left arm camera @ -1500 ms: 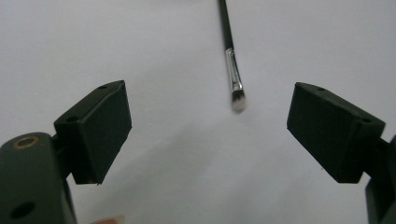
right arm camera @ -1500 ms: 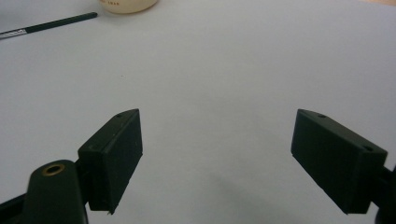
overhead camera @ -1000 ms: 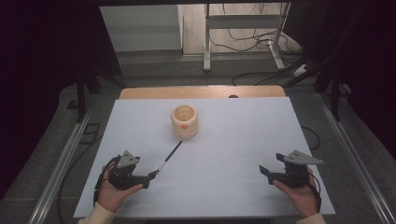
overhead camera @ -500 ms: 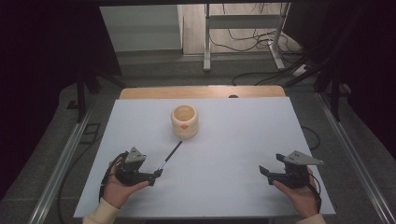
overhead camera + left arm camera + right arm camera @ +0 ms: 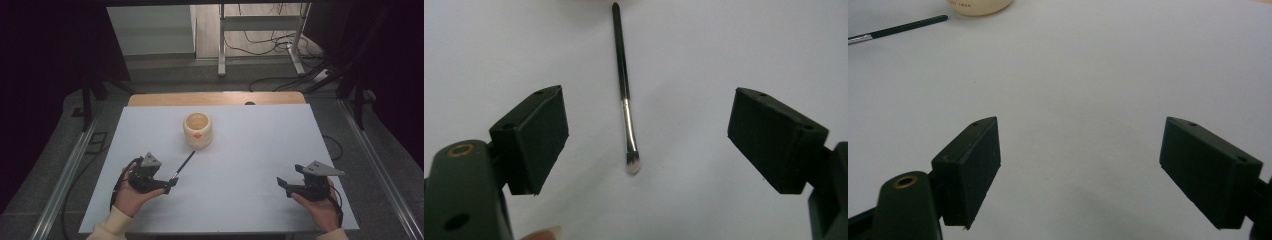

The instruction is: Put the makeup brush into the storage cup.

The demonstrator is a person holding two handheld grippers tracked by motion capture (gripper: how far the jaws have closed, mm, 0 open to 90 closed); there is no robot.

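Since the earlier frame, left gripper [image 5: 167,186] has advanced to the brush [image 5: 625,90], centre-frame between wide-open, empty jaws. Grasp pending; transfer to cup [image 5: 198,130] remains. Right gripper [image 5: 281,183] idles open.

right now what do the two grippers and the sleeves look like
Both are black handheld units. The left gripper and right gripper each carry a grey three-cornered plate on top and trail a thin black cable. Their fingers are blocky black pads with small screw holes, and a brass-ringed hole shows on the body. The sleeves are cream with ribbed cuffs.
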